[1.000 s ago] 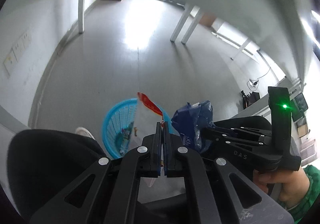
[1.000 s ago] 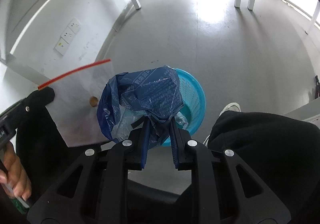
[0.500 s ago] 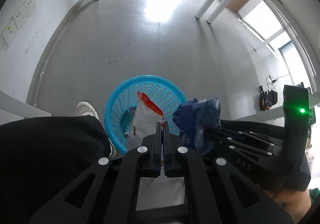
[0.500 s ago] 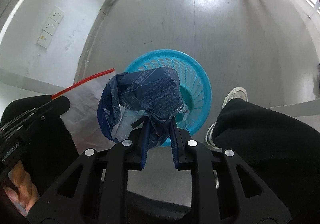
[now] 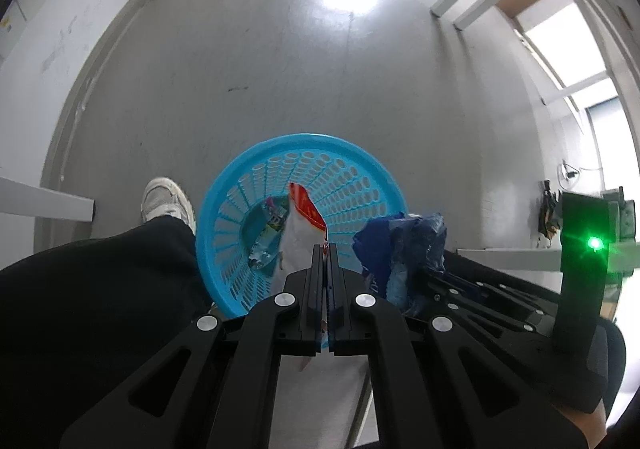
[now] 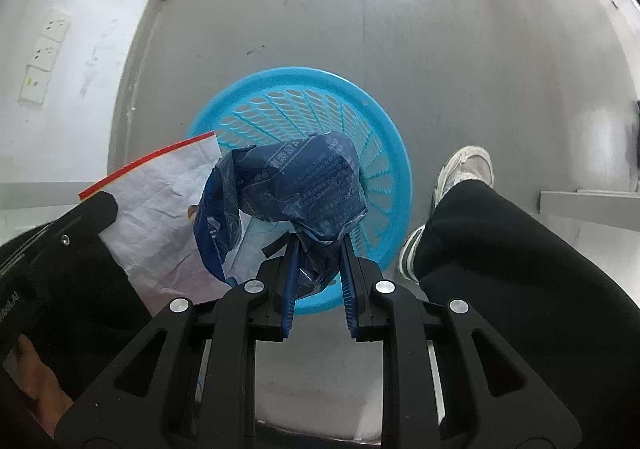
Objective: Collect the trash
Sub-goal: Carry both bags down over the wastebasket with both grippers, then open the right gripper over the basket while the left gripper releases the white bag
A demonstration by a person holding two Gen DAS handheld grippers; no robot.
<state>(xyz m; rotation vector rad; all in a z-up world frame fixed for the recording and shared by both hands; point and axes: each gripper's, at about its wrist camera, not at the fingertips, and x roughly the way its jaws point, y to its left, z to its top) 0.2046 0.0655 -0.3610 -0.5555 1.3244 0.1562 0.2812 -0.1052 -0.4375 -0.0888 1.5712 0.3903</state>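
Floor and room, left to right. Left: white wall (image 6: 60,97) bearing a plate of wall sockets (image 6: 44,57), met by a pale skirting strip along the grey floor (image 5: 280,69). Centre: smooth, scuffed floor with a bright glare patch at the far end; white furniture legs (image 5: 460,9) beyond it. Right, left wrist view: window frames, and a cluttered corner with cables, too small to identify.

Blue basket (image 5: 384,177): round, perforated plastic, standing on the floor between the person's legs; a colourful wrapper (image 5: 266,233) lies on its bottom.

Left gripper (image 5: 325,249): jaws fully closed, pinching the corner of a white bag with a red strip (image 5: 304,209), which hangs over the basket's opening.

Right gripper (image 6: 318,245): jaws narrowly parted, clamped on the gathered end of a crumpled blue plastic bag (image 6: 296,185), held above the basket's near rim, just beside the white bag.

Person: black trouser legs either side; one pale sneaker (image 6: 464,169) on the floor right of the basket.

Hidden or unclear: the basket's near side sits behind both grippers; print on the blue bag is unreadable; the hands are mostly cut off at the frame edges.
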